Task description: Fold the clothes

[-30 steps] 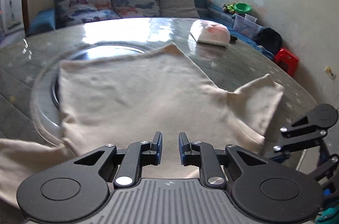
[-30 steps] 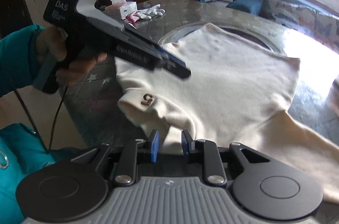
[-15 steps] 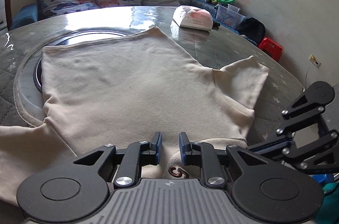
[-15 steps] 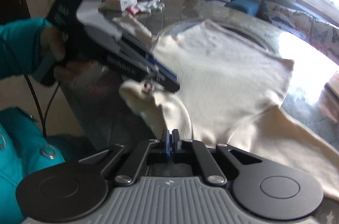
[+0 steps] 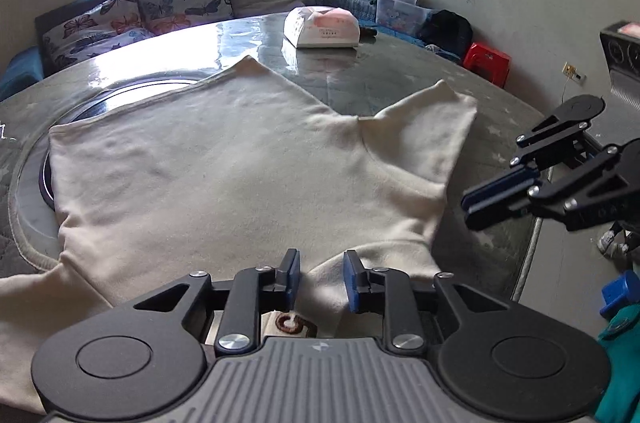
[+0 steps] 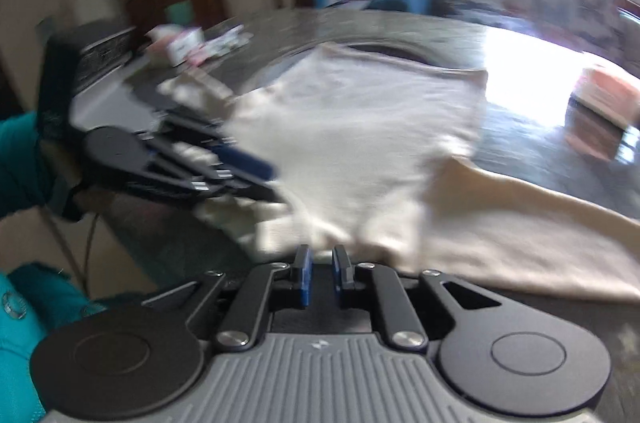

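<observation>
A cream sweatshirt [image 5: 224,175] lies spread on the round table [image 5: 360,75], sleeves out to both sides. Its near part, with a brown number patch [image 5: 292,325], lies bunched under my left gripper [image 5: 324,277]. That gripper's jaws are opening, with cloth lying in the gap and the pads clear of it. My right gripper [image 6: 322,273] is opening too, its narrow gap holding nothing. It hangs off the shirt's right side, seen as the right gripper [image 5: 466,211] in the left wrist view. The right wrist view is blurred and shows the shirt [image 6: 360,127] and the left gripper [image 6: 256,167].
A white and pink pack [image 5: 320,29] sits on the table's far side. A sofa with butterfly cushions [image 5: 160,3] stands behind it. Beyond the table's right edge is a red stool [image 5: 486,61]. The person's teal sleeve [image 6: 20,159] is at the left.
The left gripper moved in over the patched cloth and its jaws widened. The right gripper closed fully, then parted a little and swung away sideways, blurring its view.
</observation>
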